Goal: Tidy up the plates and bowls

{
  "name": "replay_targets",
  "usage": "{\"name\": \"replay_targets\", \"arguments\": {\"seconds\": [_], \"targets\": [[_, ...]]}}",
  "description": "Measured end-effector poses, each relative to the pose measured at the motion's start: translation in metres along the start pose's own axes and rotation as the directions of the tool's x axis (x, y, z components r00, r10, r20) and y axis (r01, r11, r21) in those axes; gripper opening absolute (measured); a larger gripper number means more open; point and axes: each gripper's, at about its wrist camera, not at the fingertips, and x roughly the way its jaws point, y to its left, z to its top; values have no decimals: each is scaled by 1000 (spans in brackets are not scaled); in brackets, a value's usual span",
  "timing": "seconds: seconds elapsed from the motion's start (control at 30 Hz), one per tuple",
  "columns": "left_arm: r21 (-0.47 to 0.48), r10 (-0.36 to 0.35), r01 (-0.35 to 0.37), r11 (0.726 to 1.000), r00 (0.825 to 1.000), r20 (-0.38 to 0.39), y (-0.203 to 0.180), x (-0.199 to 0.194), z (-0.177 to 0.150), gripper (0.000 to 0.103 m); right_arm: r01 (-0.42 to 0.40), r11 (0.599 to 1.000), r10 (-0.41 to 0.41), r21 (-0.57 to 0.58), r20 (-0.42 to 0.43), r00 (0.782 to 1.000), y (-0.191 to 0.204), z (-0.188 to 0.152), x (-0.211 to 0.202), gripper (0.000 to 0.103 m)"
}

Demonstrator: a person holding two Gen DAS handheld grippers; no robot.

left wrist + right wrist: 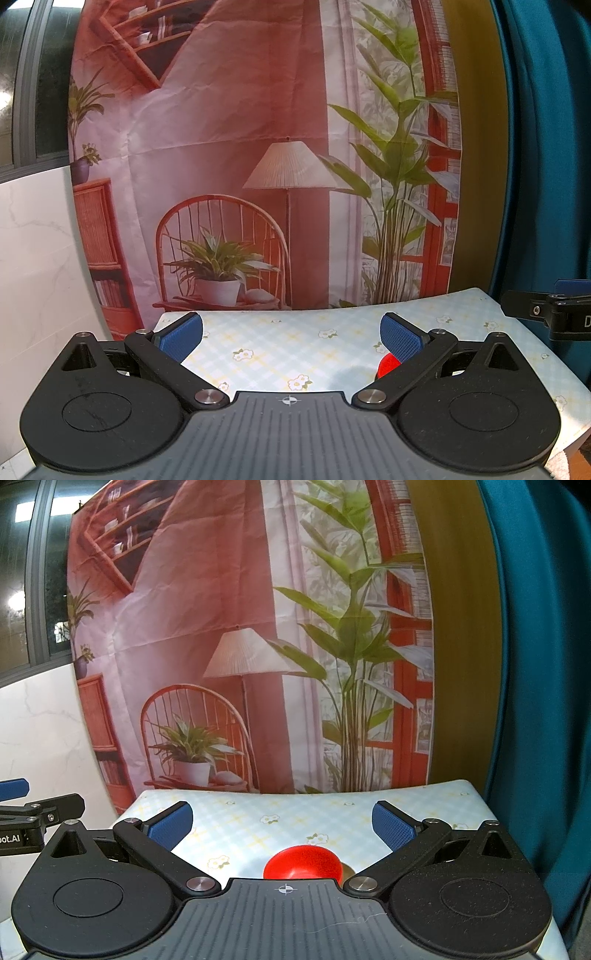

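Overhead, both grippers hang above a table [258, 812] covered in a pale checked cloth with small white flowers. The left gripper [291, 338] has its blue pads spread wide with nothing between them; the right gripper [282, 825] is spread the same way. A red bowl [302, 862] sits upside down on the cloth, close under the right gripper. Behind the table hangs a printed backdrop [229, 147] of a room with a chair, a lamp and plants, with a teal curtain [535, 664] to its right.
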Motion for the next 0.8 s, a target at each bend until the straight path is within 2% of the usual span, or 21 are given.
{"name": "replay_targets", "arguments": {"seconds": [0.8], "targets": [[-15, -6, 6, 1000, 1000, -11, 2, 1, -1, 103, 1, 1000, -1, 0, 0, 1000, 0, 0, 0, 103]]}}
